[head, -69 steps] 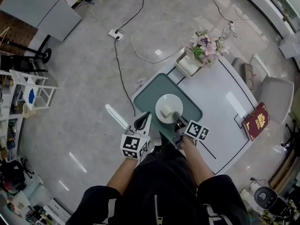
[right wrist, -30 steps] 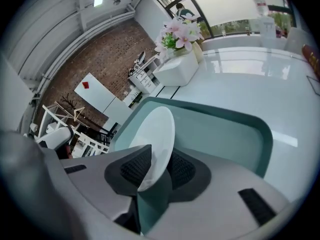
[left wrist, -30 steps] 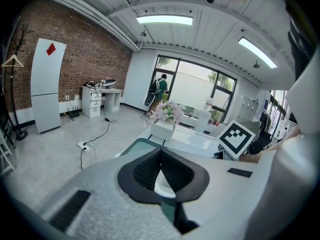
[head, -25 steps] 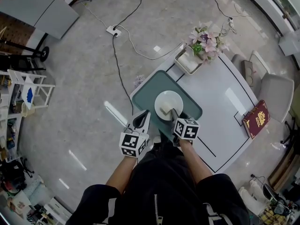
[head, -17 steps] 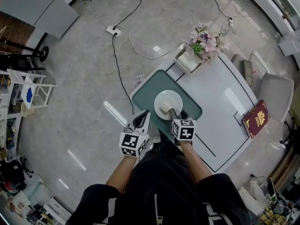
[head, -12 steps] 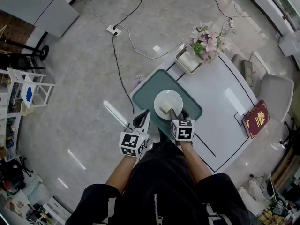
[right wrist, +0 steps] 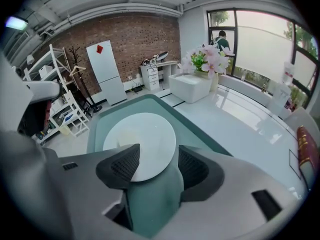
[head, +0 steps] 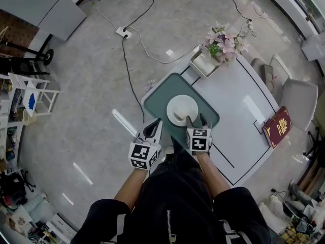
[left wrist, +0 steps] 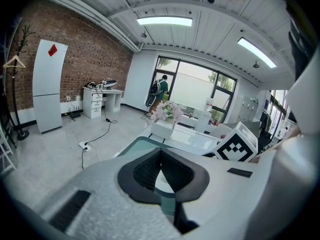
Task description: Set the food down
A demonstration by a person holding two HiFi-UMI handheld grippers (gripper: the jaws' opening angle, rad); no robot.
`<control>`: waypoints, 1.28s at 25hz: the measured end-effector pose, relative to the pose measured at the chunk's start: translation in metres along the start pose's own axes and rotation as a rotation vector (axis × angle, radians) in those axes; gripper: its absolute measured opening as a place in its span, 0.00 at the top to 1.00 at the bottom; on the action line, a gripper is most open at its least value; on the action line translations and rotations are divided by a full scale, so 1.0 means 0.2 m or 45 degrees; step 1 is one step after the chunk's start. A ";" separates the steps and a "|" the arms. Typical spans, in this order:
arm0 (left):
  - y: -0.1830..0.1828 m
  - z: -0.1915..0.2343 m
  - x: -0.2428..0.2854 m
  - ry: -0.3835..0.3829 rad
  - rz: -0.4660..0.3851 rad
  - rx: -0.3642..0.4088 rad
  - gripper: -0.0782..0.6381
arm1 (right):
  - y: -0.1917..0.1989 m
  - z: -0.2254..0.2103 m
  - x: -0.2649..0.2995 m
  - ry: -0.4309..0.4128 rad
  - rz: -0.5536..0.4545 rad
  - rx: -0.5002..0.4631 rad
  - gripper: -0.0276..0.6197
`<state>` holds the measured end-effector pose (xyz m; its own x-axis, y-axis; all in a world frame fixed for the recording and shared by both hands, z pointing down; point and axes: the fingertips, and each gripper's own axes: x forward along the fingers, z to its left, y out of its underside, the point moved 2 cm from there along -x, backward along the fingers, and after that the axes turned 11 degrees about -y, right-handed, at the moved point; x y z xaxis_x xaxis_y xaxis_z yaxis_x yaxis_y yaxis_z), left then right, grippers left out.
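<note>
The pale floor [head: 91, 85] filled most of the head view, with cables trailing across it. On it stood the white table [head: 244, 111], bearing a planter of pink flowers [head: 217, 50] at its far corner and a red book [head: 277, 127] near its right edge, well apart from the work. A green mat [head: 161, 93] covered the table's near-left corner, and the white plate [head: 187, 103] rested flat in the middle of that mat. The right gripper [right wrist: 153, 165] pointed down at the plate's near edge. Its jaws had just been opening and stood wide apart, released. The plate's near rim showed in the gap between them, but neither pad pressed on it. The left gripper [left wrist: 160, 156] hung off the table's near-left corner, just beside the mat. Its jaws were clenched tip to tip with nothing caught between them. Smallest of all, the food [head: 178, 118], a pale piece, lay on the near-left part of the plate, just ahead of the right gripper. It was too small and blurred to say what kind it was. Judged from how things lay, the setting-down looked done: the food was on the plate, the plate on the mat, and no gripper gripped either. What seemed left was only to draw the right gripper back clear of the rim without nudging the plate.
</note>
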<state>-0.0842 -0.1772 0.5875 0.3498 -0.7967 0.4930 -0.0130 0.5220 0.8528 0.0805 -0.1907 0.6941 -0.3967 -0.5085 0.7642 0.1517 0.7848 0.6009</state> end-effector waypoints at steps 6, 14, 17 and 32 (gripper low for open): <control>0.00 -0.05 -0.04 0.016 -0.024 0.017 0.88 | -0.04 0.05 -0.09 -0.024 -0.069 -0.010 0.62; 0.01 -0.10 -0.16 0.034 -0.070 0.033 0.88 | -0.03 0.13 -0.28 -0.028 -0.204 -0.052 0.93; 0.02 -0.13 -0.24 0.043 -0.087 0.040 0.88 | 0.00 0.18 -0.39 -0.031 -0.247 -0.065 0.94; 0.05 -0.45 -0.64 0.155 -0.218 0.084 0.88 | 0.20 0.39 -0.99 -0.015 -0.513 -0.084 0.94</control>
<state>-0.0442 -0.0421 0.5171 0.4624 -0.8272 0.3191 -0.0033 0.3583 0.9336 0.0940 -0.0320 0.5485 -0.4468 -0.7661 0.4620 0.0395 0.4990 0.8657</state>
